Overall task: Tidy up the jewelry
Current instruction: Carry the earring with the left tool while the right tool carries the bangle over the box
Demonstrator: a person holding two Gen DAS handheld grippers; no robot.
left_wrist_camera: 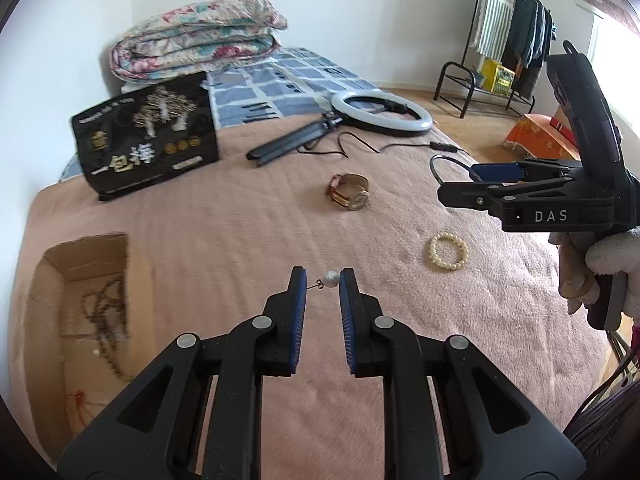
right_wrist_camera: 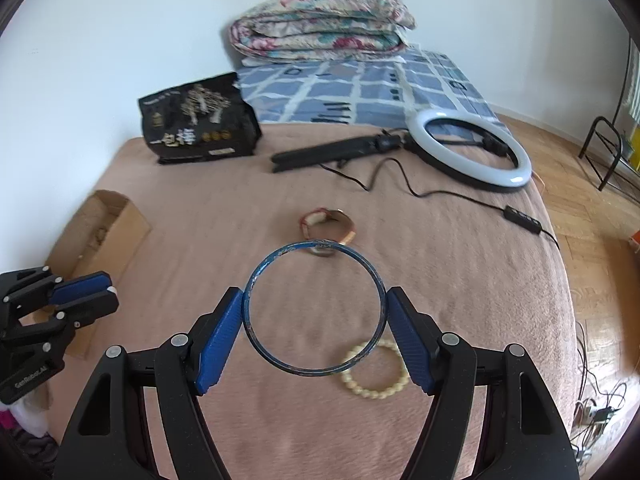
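Item one: left gripper (left_wrist_camera: 322, 280), fingers drawn narrow and pinching a pearl stud earring (left_wrist_camera: 329, 279) end to end, the pearl against the right pad and the post tip against the left pad, held above the pink blanket (left_wrist_camera: 248, 240). Item two: right gripper (right_wrist_camera: 315, 307), fingers spread fairly wide and clamped on the outer edge of a blue bangle (right_wrist_camera: 315, 309) at its 9 and 3 o'clock sides, the ring facing the camera. Item three: cream pearl bead bracelet (right_wrist_camera: 376, 370), lying flat on the blanket at 5 o'clock from the bangle, partly overlapped by it in the right wrist view. Item four: wristwatch (left_wrist_camera: 349, 191) with tan and red strap, resting on the blanket at 12 o'clock from the left gripper, well apart from the bracelet. Item five: open cardboard box (left_wrist_camera: 86, 320), at 9 o'clock from the left gripper, containing a dark beaded necklace (left_wrist_camera: 106, 320) and some smaller pieces too blurred to name. Item six: black snack bag (left_wrist_camera: 148, 134) with gold print, at 11 o'clock. Item seven: ring light (right_wrist_camera: 470, 150) on a folded black tripod, cable trailing over the blanket. Item eight: folded floral quilt (left_wrist_camera: 196, 36), on the checked blue sheet by the wall.
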